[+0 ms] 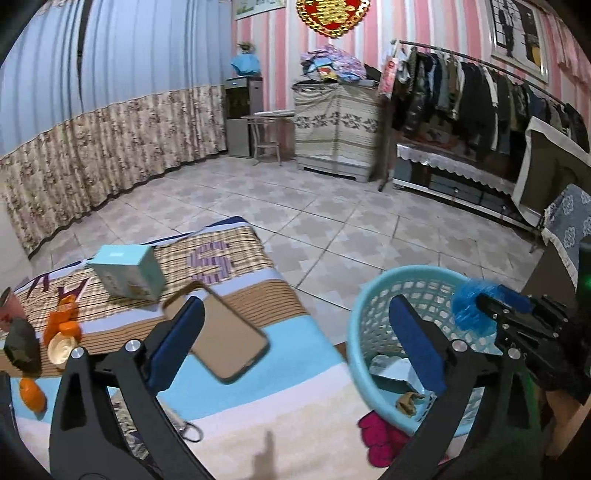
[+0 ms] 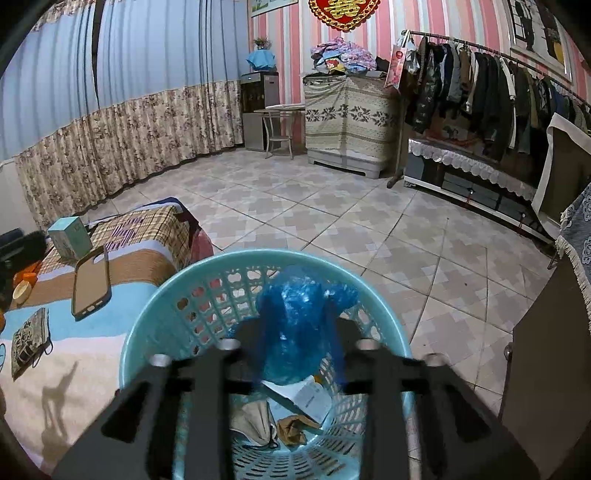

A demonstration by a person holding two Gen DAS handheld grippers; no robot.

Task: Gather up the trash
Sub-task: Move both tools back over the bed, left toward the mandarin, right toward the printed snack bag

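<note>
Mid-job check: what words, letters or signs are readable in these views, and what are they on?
"S": large purple letter on the checked blanket.
Teal box: label too small to read.
Paper in the basket: print blurred.
Red wall ornament: gold character cut off by the frame, unreadable.

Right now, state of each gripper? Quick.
Left gripper: open wide, nothing between its fingers.
Right gripper: over the basket, blue plastic bag between its fingers; whether the pads press on it cannot be told.
</note>
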